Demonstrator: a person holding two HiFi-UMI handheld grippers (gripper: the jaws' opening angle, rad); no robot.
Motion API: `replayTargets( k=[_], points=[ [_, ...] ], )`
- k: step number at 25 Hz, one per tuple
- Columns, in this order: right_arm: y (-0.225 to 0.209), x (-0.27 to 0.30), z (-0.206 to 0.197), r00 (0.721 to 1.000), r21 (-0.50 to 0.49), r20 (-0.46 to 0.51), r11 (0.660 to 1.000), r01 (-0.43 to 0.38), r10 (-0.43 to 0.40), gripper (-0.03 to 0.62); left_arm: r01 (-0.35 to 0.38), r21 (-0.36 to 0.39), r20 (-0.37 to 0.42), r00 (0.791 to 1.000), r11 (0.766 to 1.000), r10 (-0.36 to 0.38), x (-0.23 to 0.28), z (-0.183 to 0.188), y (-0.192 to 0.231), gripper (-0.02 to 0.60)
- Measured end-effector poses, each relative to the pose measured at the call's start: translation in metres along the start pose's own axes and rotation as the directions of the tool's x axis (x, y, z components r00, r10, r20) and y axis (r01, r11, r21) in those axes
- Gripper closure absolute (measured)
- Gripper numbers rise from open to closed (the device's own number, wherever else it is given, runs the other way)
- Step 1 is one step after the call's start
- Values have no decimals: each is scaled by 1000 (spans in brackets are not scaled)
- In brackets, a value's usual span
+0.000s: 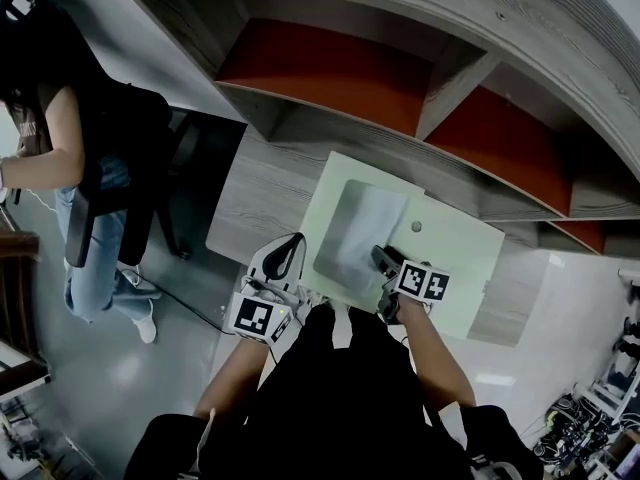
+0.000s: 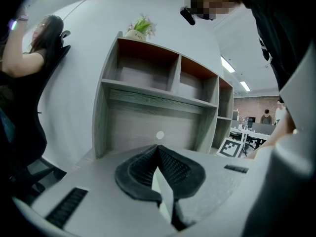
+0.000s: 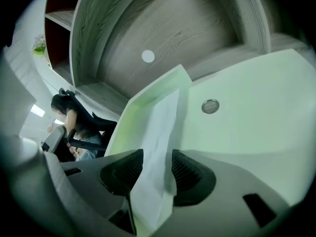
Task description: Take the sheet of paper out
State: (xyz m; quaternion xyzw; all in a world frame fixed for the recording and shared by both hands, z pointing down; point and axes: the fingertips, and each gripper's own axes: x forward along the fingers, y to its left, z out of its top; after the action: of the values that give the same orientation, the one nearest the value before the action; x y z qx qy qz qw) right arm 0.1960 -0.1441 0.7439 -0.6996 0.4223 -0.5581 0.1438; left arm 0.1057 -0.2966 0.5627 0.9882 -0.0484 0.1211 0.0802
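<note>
A pale green folder (image 1: 455,258) lies open on the wooden desk, a round snap (image 3: 210,106) on its face. A white sheet of paper (image 1: 365,233) rests on the folder's left half. My right gripper (image 1: 383,260) is at the sheet's near edge; in the right gripper view the paper (image 3: 158,132) runs up between the jaws, which stand apart with the pads off it, so that gripper (image 3: 158,169) is open. My left gripper (image 1: 290,253) is at the folder's near left corner. It (image 2: 159,154) is shut on a thin pale edge (image 2: 165,196), seemingly the folder's flap.
A grey wooden shelf unit (image 1: 400,58) with red-backed compartments stands at the back of the desk (image 1: 250,198). A person (image 1: 90,168) sits on a chair to the left. A potted plant (image 2: 140,26) tops the shelf.
</note>
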Motion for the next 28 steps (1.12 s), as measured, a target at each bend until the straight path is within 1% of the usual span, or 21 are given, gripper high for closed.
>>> replayTargets(
  k=[2, 6, 9, 14, 15, 17, 19, 25, 28],
  points=[
    [0, 5, 0, 1000, 22, -3, 1000, 0, 0, 393, -7, -3, -3, 1000, 1000, 7, -2, -3, 3, 575],
    [2, 11, 1, 1000, 31, -4, 1000, -8, 8, 395, -21, -11, -11, 1000, 1000, 21, -8, -8, 7, 575],
    [5, 17, 3, 1000, 50, -9, 998, -23, 24, 409, -30, -14, -14, 999, 999, 30, -13, -11, 10, 575],
    [7, 27, 5, 1000, 71, -14, 997, -22, 23, 478, -40, -19, -20, 999, 999, 40, -21, -14, 13, 575],
    [7, 30, 5, 1000, 72, -17, 997, -17, 18, 491, -42, -19, -19, 999, 999, 41, -22, -15, 13, 575],
    [5, 33, 5, 1000, 74, -20, 997, 1, 0, 540, -45, -21, -18, 999, 999, 45, -25, -15, 14, 574],
    [3, 34, 5, 1000, 78, -17, 997, 17, -16, 565, -48, -24, -17, 999, 999, 47, -28, -16, 15, 575],
    [4, 33, 6, 1000, 93, -3, 995, 17, -17, 569, -44, -23, -8, 999, 999, 44, -37, -20, 18, 575],
    [5, 27, 1, 1000, 62, 1, 998, 26, -26, 569, -54, -38, -34, 998, 998, 52, -44, -21, 19, 575]
  ],
)
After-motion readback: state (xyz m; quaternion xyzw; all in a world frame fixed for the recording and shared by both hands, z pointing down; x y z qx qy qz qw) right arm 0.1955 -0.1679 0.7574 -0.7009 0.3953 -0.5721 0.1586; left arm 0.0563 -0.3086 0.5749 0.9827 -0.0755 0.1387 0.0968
